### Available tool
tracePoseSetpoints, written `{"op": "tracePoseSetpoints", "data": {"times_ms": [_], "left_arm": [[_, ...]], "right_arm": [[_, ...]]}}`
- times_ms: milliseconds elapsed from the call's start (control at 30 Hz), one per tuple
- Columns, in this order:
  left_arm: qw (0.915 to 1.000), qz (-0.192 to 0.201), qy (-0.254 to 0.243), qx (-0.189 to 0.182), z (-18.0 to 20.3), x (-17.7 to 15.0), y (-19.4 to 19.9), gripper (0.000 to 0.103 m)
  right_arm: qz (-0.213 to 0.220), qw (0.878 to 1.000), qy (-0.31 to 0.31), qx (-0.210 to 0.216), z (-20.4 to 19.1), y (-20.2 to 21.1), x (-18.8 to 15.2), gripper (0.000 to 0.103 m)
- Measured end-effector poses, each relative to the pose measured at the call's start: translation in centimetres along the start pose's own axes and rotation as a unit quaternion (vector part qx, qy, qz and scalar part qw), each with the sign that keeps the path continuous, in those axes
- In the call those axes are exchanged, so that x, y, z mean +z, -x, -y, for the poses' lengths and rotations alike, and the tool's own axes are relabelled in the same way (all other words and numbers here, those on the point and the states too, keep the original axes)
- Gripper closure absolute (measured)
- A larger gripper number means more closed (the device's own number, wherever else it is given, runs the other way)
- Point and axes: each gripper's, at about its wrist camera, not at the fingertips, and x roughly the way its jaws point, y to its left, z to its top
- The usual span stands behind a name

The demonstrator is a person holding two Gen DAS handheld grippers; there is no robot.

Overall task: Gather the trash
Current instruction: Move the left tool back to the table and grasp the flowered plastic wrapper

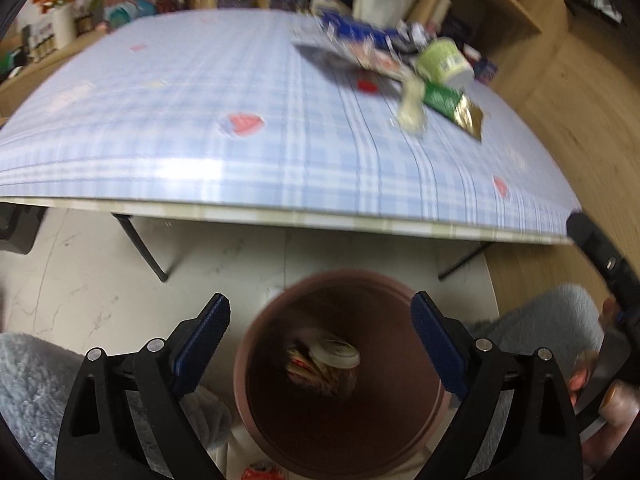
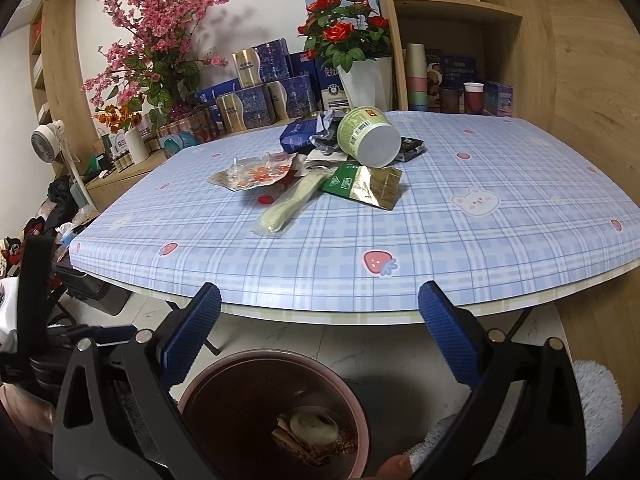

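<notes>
Two grippers hang over the brown bin on the floor — the left gripper and right gripper both spread wide, nothing between them. Some trash lies in the bin's bottom; more — a wrapper, a cup — sits on the table.

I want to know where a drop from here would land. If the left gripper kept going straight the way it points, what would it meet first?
Most likely the open mouth of the trash bin: the open, empty left gripper frames it, with trash already at the bottom. Depth is hard to judge.
</notes>
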Motion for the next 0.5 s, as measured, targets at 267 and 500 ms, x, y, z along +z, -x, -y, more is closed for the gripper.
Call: {"op": "tracePoseSetpoints", "data": {"times_ms": [267, 500], "left_arm": [[0.9977, 0.059, 0.022, 0.027, -1.1, 0.5, 2.1, 0.013], [0.9951, 0.089, 0.021, 0.038, -1.3, 0.6, 3.1, 0.012]], "right_arm": [[-0.003, 1.000, -0.005, -0.007, 0.2, 0.1, -0.1, 0.006], [-0.005, 1.000, 0.000, -0.010, 0.0, 0.1, -0.1, 0.006]]}}
